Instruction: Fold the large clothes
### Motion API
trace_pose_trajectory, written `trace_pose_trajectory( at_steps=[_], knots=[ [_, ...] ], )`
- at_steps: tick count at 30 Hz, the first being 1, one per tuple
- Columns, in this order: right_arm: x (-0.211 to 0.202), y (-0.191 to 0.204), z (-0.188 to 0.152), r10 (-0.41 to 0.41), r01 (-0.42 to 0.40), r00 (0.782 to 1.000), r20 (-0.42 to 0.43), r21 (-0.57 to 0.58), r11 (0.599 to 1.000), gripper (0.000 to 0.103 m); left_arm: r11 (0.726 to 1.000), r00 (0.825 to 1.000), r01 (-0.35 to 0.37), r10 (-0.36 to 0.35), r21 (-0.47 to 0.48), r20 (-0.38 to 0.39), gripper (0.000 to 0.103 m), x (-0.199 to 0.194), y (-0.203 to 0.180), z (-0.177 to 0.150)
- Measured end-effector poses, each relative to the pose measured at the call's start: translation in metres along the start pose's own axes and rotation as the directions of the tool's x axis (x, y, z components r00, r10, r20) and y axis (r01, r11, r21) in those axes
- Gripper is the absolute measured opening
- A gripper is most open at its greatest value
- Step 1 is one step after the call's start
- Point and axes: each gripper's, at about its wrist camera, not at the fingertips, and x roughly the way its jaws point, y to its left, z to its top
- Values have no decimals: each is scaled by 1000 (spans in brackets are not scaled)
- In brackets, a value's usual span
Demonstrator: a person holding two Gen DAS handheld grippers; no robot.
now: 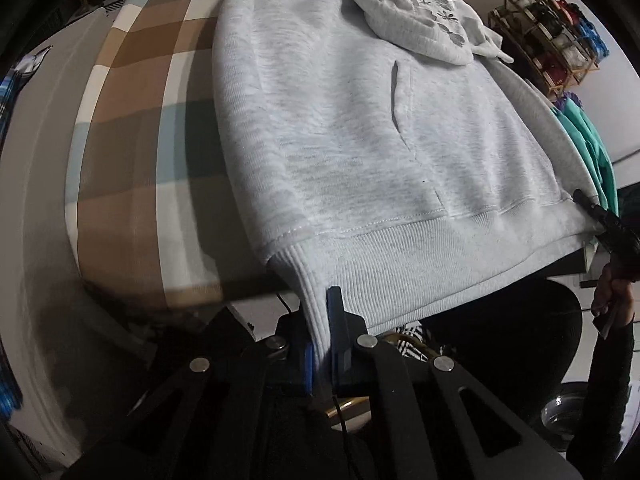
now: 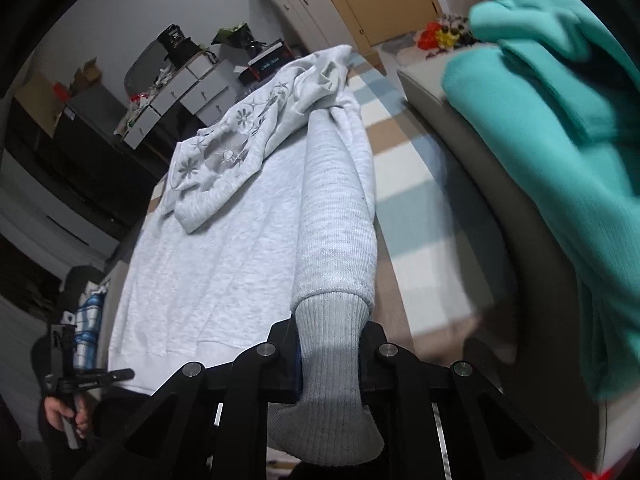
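- The grey hoodie [image 1: 360,128] is spread over the checked cover [image 1: 132,128], filling mid-frame
- Its hem corner is pinched by the closed left gripper [image 1: 322,336]; bottom centre
- Its ribbed cuff [image 2: 328,364] is clamped in the right gripper [image 2: 330,360]

left gripper [image 1: 322,344]: black linkage arms, round silver screws, blue finger pads, thin black cable. right gripper [image 2: 332,364]: same black frame, silver screws. person wears dark sleeve [image 1: 600,396].
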Motion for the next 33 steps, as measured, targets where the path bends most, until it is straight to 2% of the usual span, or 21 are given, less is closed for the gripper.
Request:
trace_pose_trajectory(
  at_steps=[3, 6, 9, 11, 13, 14, 17, 20, 21, 22, 23, 25, 26, 29, 31, 33],
  knots=[
    [-18, 3, -13, 13, -12, 1000, 13, -25, 1000, 16, 999, 999, 35, -36, 4, 24, 1, -12, -5, -15],
    [-40, 1, -28, 55, -55, 998, 4, 16, 998, 16, 996, 994, 85, -86, 15, 62, 1, -32, -10, -31],
    [-66, 1, -38, 120, -120, 993, 8, 40, 992, 16, 984, 976, 179, -179, 12, 127, 1, -60, -9, -50],
    [-80, 7, -34, 154, -154, 988, 18, 28, 988, 16, 973, 959, 231, -229, 11, 165, 1, -78, -4, -45],
    [-89, 16, -15, 181, -182, 983, 38, 22, 983, 17, 965, 938, 263, -258, 9, 230, 1, -93, -5, -28],
    [-92, 20, -3, 186, -188, 981, 51, 26, 982, 17, 964, 931, 265, -264, 29, 254, 1, -100, -10, -12],
    [-91, 35, 52, 188, -193, 978, 88, 47, 980, 17, 966, 927, 254, -256, 44, 275, 1, -110, -15, 40],
    [-79, 50, 109, 149, -153, 984, 96, 30, 988, 18, 962, 921, 274, -263, 4, 288, 1, -126, -14, 106],
    [-71, 54, 132, 135, -140, 986, 94, 42, 989, 18, 963, 922, 271, -257, -8, 288, 1, -130, -16, 118],
    [-63, 55, 155, 129, -135, 987, 96, 68, 988, 18, 968, 928, 249, -231, -28, 291, 1, -135, -19, 135],
    [-51, 55, 183, 129, -138, 987, 93, 104, 985, 18, 974, 935, 219, -195, -49, 295, 1, -138, -19, 168],
    [-27, 52, 223, 126, -139, 988, 86, 179, 974, 19, 976, 938, 200, -167, -82, 302, 1, -143, -24, 200],
    [-9, 50, 246, 118, -134, 990, 82, 222, 966, 19, 977, 944, 189, -153, -98, 292, 1, -140, -25, 234],
    [40, 37, 295, 49, -63, 997, 53, 308, 949, 19, 985, 956, 140, -107, -104, 272, 1, -128, -34, 277],
    [71, 25, 320, 17, -26, 999, 27, 361, 932, 19, 987, 965, 113, -82, -111, 248, 1, -109, -37, 317],
    [103, 11, 340, -13, 18, 1000, -17, 388, 921, 19, 985, 973, 97, -64, -141, 222, 1, -87, -32, 337]
  ],
)
